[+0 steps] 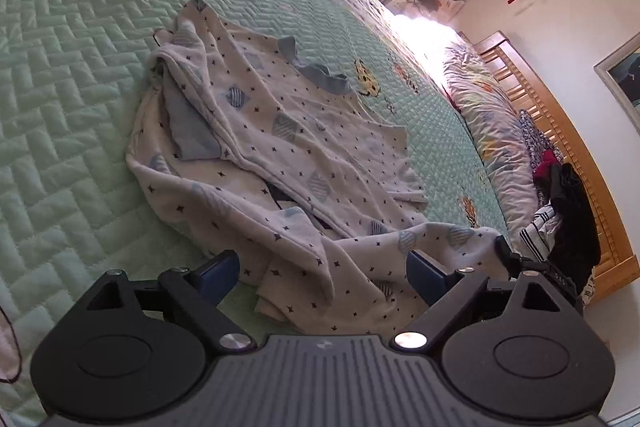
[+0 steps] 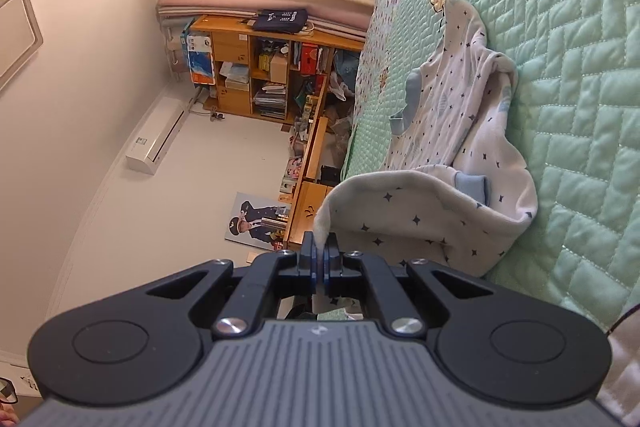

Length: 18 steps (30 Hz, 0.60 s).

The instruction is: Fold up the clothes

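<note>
- Left wrist view showed the left claw (image 1: 322,269) with its blue pads spread wide and nothing pressed between them; a lobe of the white star-printed cotton garment with pale blue cuffs (image 1: 272,131) lay between the pads without being gripped.
- Right wrist view showed the right claw (image 2: 320,263) shut tight on a thick edge of the same garment (image 2: 448,163), which draped from the pads down onto the mint-green quilted bedspread (image 2: 580,75).
- The garment lay crumpled near the middle of the bed, one cuff (image 1: 196,139) tucked under a loose flap.
- Risk, as I judged it: with one corner held and the other free, any pull by the right claw would likely have dragged the whole bundle sideways and deepened the creases.
- A second risk: the left claw closing where it stood could have caught several layers at once, so the fold would come out lopsided.
- Open bedspread stretched wide beyond the garment, giving room to spread it.
- The bed edge (image 2: 362,75) ran close on the right claw's side, above the floor; the rumpled floral quilt (image 1: 492,131) and dark clothes pile (image 1: 568,223) crowded the headboard side.
</note>
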### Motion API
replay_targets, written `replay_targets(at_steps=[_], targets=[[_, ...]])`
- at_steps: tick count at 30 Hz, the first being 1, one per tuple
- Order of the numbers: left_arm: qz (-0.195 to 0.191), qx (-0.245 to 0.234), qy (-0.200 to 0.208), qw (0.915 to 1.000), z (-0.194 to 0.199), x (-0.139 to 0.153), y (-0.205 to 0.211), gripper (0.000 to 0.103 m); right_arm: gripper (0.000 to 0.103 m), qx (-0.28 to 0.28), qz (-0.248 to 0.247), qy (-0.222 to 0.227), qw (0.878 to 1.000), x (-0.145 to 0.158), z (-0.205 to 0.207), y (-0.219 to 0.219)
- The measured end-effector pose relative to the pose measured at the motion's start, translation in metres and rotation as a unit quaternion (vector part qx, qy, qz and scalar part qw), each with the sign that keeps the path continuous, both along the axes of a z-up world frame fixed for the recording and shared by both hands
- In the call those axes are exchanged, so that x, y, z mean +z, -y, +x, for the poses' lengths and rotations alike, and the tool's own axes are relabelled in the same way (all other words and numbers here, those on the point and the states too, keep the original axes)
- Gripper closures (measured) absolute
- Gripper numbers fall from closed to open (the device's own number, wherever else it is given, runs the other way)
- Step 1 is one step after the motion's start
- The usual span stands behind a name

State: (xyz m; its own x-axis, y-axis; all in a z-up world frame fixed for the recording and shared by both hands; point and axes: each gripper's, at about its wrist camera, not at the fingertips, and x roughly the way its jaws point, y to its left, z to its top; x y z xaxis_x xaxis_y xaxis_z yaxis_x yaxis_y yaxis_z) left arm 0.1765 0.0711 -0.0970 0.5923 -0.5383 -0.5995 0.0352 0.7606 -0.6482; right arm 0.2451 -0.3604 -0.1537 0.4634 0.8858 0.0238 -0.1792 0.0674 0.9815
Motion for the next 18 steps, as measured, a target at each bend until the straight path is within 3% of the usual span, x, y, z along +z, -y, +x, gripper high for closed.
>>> replay_targets(at_steps=[2,4,5,6,7,11,14,18], targets=[[0.015,-0.003,-0.002,0.9999,0.004,0.0,0.012,0.012,0.099,0.001,-0.002,0.001,1.0,0.0,0.0,0.001],[0.021,-0.001,-0.004,0.9998,0.01,-0.002,0.019,0.019,0.099,0.002,-0.007,0.004,1.0,0.0,0.0,0.001],[0.017,0.002,-0.008,0.9998,0.012,-0.004,0.019,0.037,0.099,0.002,-0.011,0.007,1.0,0.001,-0.001,0.002],[0.011,0.005,-0.014,0.9998,0.015,-0.006,0.018,0.074,0.099,0.0,-0.015,0.011,1.0,0.003,-0.002,0.002],[0.005,0.008,-0.019,0.9998,0.017,-0.007,0.017,0.092,0.099,0.0,-0.018,0.014,1.0,0.004,-0.003,0.002],[-0.023,0.035,-0.019,0.9989,0.014,-0.009,0.001,0.096,0.099,-0.007,-0.023,0.025,0.999,0.008,-0.007,0.009],[-0.067,0.045,-0.004,0.9967,0.001,-0.009,-0.015,0.096,0.099,-0.013,-0.023,0.025,0.999,0.009,-0.01,0.014],[-0.134,0.062,0.052,0.9877,-0.023,-0.006,-0.036,0.097,0.099,-0.017,0.0,0.027,0.999,0.009,-0.016,0.016]])
